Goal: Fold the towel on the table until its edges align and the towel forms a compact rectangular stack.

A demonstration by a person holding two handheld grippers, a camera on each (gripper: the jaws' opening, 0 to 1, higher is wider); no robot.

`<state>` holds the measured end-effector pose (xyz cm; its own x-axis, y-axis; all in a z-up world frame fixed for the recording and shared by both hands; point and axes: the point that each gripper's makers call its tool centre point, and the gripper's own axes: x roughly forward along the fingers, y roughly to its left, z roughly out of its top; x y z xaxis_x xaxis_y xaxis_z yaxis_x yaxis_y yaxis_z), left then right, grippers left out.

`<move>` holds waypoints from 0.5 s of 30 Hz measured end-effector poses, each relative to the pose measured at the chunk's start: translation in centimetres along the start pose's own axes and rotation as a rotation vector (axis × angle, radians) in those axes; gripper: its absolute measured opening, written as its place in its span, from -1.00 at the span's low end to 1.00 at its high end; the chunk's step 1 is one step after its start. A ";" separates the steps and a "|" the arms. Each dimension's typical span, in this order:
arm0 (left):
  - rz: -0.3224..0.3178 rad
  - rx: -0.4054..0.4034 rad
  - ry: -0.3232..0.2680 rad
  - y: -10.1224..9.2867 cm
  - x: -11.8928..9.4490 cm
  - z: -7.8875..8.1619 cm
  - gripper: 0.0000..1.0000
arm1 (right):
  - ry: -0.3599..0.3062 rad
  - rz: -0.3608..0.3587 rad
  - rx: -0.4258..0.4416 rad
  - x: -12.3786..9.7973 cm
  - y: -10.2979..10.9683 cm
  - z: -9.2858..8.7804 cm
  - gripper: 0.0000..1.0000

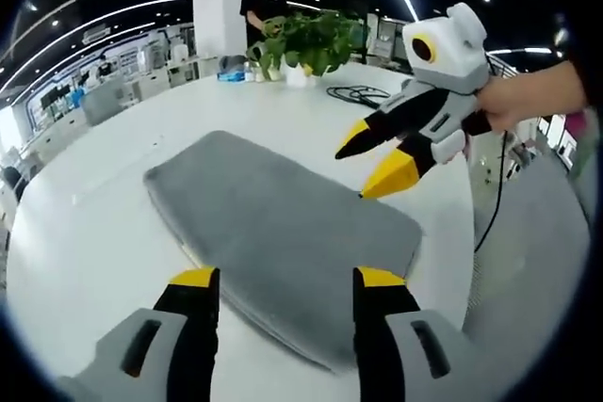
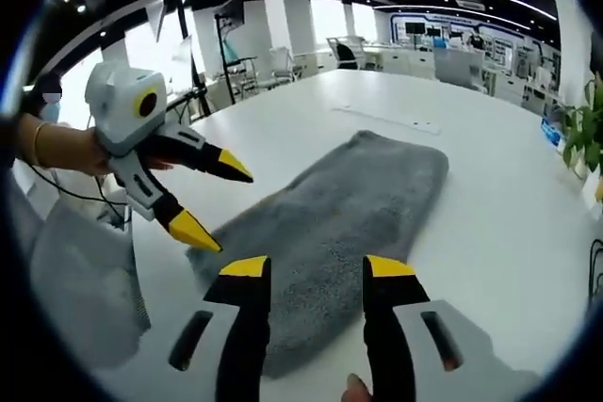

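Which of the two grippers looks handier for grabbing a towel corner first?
Likely the left gripper: its open jaws straddle the grey towel's near edge, while the right gripper hangs open above the far side.

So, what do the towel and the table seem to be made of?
The towel looks like soft grey terry or microfibre cloth: its surface is matte and fuzzy, with rounded edges. The table seems to be a hard white laminate or similar, smooth and slightly glossy.

Both grippers hover over the gray towel (image 1: 283,233), jaws parted and empty. The left gripper (image 1: 287,278) hangs above one end, the right gripper (image 2: 309,266) above the opposite end, each gripped by a hand (image 1: 518,96).
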<state>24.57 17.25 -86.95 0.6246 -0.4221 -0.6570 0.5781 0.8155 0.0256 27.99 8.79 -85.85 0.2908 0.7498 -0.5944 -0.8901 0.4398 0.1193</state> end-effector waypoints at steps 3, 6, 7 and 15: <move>-0.011 0.026 -0.003 -0.7 -0.3 0.0 0.22 | 0.008 0.010 -0.007 -0.3 0.9 -0.4 -0.25; 0.002 0.041 0.025 -0.9 -0.3 -0.6 0.23 | 0.038 0.016 -0.024 -0.4 1.7 -1.3 -0.26; 0.003 0.042 0.030 -1.1 -0.3 -0.9 0.23 | 0.047 0.020 -0.027 -0.5 2.0 -1.6 -0.26; -0.042 0.108 0.089 -3.6 -0.1 -2.9 0.24 | 0.095 0.051 -0.054 -0.8 4.0 -3.7 -0.28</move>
<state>20.90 15.55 -89.21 0.5523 -0.4143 -0.7234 0.6591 0.7484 0.0746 22.92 8.15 -87.81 0.2123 0.7189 -0.6619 -0.9213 0.3730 0.1096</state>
